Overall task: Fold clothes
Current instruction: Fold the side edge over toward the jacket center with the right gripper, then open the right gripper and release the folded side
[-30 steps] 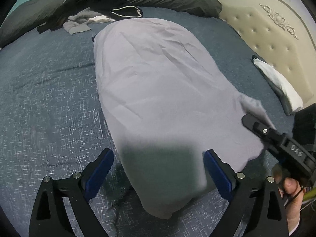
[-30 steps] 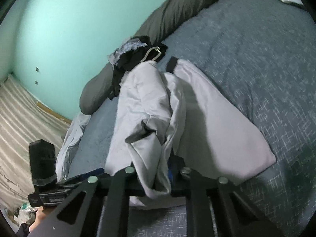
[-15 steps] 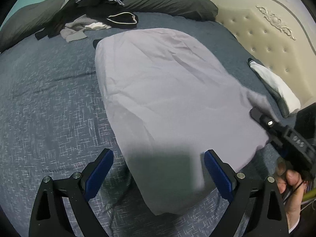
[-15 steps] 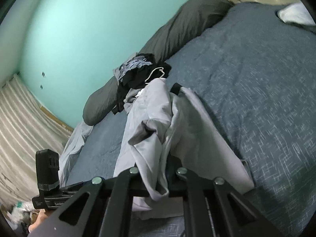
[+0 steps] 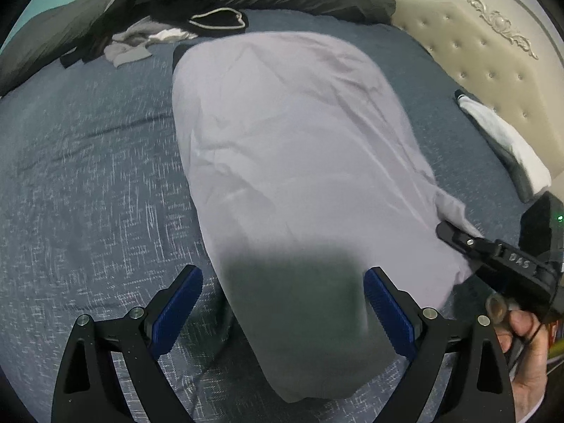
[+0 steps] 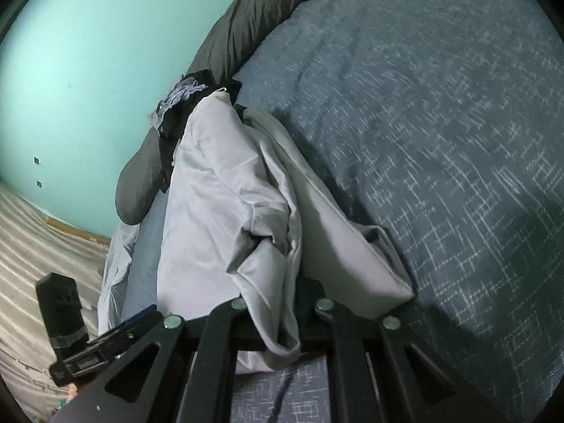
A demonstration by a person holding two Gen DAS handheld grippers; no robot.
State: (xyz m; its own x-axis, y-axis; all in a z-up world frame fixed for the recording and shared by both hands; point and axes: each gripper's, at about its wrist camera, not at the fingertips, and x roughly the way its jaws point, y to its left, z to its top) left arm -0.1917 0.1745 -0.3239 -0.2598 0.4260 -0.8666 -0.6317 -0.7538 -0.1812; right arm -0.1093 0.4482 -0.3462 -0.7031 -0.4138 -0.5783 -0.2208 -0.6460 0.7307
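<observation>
The pale grey garment (image 5: 292,176) lies on the blue bedspread (image 5: 88,183), running from 12 o'clock down between the left gripper (image 5: 283,312) and its wide-apart blue pads. At 4 o'clock, the right gripper (image 6: 278,303) angles down, clamped on the garment's bunched corner; the cloth is creased.

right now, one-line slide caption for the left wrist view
Open left gripper hovers over a light grey garment spread on the blue bedspread, while the right gripper pinches its edge.
</observation>
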